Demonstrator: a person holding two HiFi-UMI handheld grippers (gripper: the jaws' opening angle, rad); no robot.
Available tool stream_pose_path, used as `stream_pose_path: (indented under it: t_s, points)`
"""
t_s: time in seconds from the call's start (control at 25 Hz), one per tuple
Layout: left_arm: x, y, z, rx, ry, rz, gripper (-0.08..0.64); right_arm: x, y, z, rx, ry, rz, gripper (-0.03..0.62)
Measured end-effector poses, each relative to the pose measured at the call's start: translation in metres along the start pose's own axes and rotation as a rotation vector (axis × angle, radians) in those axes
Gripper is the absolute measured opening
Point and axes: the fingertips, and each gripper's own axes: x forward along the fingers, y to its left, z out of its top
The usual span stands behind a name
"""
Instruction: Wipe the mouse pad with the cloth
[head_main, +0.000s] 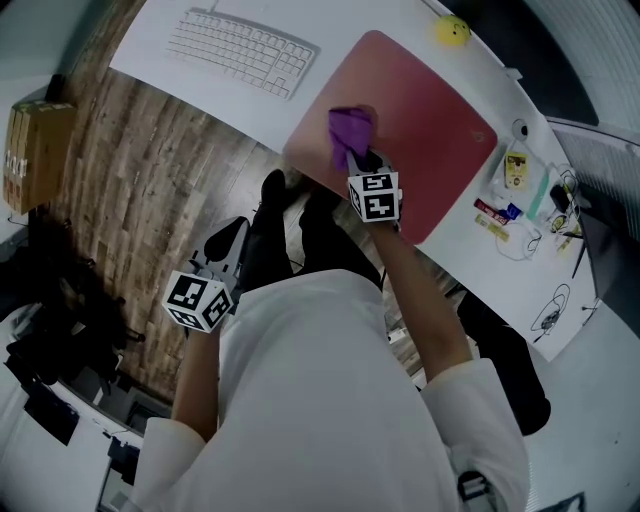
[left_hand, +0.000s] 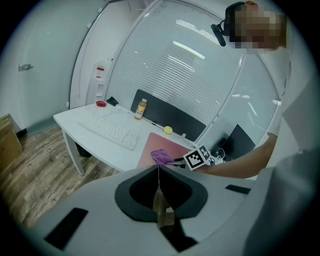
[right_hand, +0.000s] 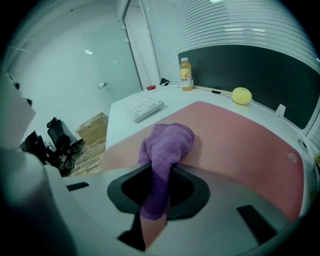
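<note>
R gripper (right_hand: 159, 176) jaws pinched on cloth (right_hand: 167, 142) | cloth at mouse pad (right_hand: 240, 145) 9 o'clock edge, bare pad 1-3 o'clock | L gripper (left_hand: 159, 202) closed, empty, farther

Head view looks steeply down; all views share the mouse pad (head_main: 430, 140), right gripper view closest.

white desk (head_main: 150, 55) | keyboard (head_main: 240, 50) desk left end | yellow ball (head_main: 452, 31) desk back edge | bottle (right_hand: 185, 74) desk back edge | cardboard box (head_main: 38, 150) on floor left of desk
</note>
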Motion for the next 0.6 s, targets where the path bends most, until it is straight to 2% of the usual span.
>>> stream_pose_path:
  t_s: [0.6]
  points:
    - [0.044,-0.058,0.003,0.088,0.041,-0.1,0.018,-0.052,-0.066,-0.053,0.107,-0.005,-0.101,0.083]
